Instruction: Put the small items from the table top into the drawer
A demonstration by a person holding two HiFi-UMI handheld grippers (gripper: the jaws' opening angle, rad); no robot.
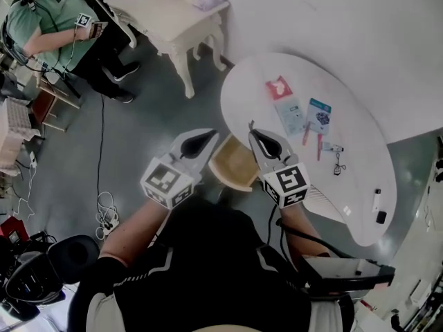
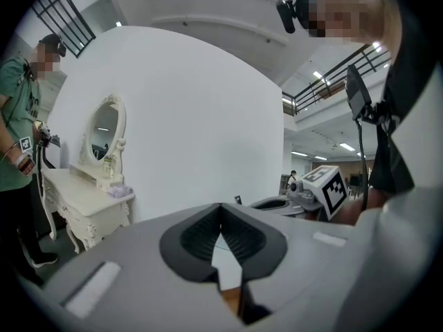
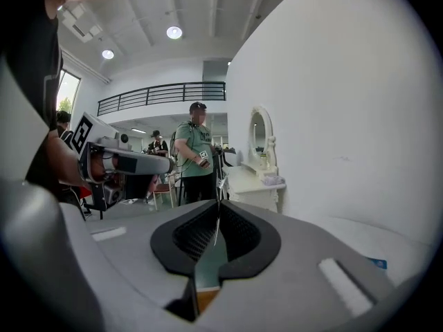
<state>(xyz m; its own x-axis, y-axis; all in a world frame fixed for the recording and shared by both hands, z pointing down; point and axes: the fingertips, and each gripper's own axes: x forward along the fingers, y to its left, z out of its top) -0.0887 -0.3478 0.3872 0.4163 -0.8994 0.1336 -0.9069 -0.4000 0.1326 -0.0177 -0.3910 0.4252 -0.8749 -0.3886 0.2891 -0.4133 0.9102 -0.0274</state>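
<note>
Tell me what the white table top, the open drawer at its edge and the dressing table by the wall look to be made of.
Table top: smooth matt white, likely painted or laminated board; no grain shows.
Drawer: tan inside, looks like bare light wood or plywood.
Dressing table: cream, with carved curved legs, probably painted wood.

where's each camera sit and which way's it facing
Head view: on the head, steeply down at white table; left gripper, right gripper, forearms show.
Left gripper view: on that gripper, along shut jaws toward the dressing table; right gripper at right.
Right gripper view: on that gripper, along shut jaws toward the dressing table; left gripper at left.
Shared: all three show the dressing table.
</note>
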